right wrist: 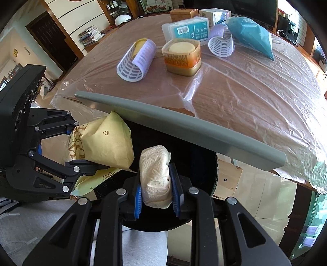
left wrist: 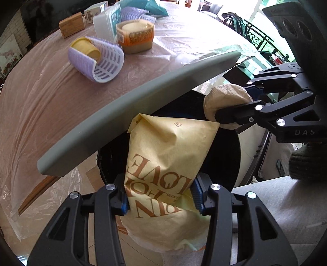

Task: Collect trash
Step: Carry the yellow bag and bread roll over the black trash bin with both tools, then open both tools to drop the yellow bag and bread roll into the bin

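Observation:
My left gripper [left wrist: 161, 197] is shut on a yellow paper bag [left wrist: 167, 161] with brown lettering and holds it over the black bin [left wrist: 229, 163] below the table edge. The bag also shows in the right wrist view [right wrist: 106, 143], with the left gripper [right wrist: 81, 147] around it. My right gripper [right wrist: 156, 193] is shut on a crumpled white napkin [right wrist: 156, 174] over the same bin [right wrist: 204, 163]. The napkin [left wrist: 226, 98] and the right gripper [left wrist: 231, 106] show at the right of the left wrist view.
A grey guard strip [right wrist: 184, 124] runs along the edge of the plastic-covered table [right wrist: 245, 92]. On the table lie two lilac hair rollers [right wrist: 136, 59], an orange tub [right wrist: 181, 57], a plastic box [right wrist: 188, 30], a teal bag [right wrist: 251, 34] and cartons [right wrist: 181, 14].

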Demonstrator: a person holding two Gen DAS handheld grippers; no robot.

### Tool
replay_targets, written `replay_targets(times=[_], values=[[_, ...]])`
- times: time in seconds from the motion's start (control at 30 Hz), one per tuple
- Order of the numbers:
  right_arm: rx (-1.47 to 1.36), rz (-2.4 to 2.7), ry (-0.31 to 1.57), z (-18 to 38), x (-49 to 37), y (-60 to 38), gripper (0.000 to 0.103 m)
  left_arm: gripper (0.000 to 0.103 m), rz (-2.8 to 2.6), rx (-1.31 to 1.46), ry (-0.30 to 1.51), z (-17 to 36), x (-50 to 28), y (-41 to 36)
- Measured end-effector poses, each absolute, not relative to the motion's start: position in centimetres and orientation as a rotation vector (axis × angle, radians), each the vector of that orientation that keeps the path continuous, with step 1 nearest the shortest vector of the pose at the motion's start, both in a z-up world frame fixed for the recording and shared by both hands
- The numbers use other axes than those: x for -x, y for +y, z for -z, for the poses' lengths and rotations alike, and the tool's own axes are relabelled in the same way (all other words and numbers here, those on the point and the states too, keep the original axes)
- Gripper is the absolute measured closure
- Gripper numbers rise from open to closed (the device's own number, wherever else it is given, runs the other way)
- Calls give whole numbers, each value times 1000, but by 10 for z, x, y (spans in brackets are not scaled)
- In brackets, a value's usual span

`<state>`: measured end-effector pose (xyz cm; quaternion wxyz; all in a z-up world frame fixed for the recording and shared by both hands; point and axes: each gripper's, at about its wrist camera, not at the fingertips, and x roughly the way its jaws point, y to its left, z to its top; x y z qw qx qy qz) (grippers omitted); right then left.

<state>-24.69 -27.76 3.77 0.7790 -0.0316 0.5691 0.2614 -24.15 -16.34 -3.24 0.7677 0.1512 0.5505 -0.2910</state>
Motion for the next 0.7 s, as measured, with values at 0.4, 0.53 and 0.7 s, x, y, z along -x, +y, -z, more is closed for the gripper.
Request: replay_targets(times=[0.4, 0.53, 0.7], values=[[87, -525, 1266, -17, 244, -271, 80, 55, 616, -355, 1234, 53, 235, -172], [100, -516, 1272, -12, 247, -268, 80, 55, 608, -367, 1247, 58, 232, -179], [92, -495, 1283, -9, 239, -267, 80, 55, 601, -388, 1259, 65, 229, -185]])
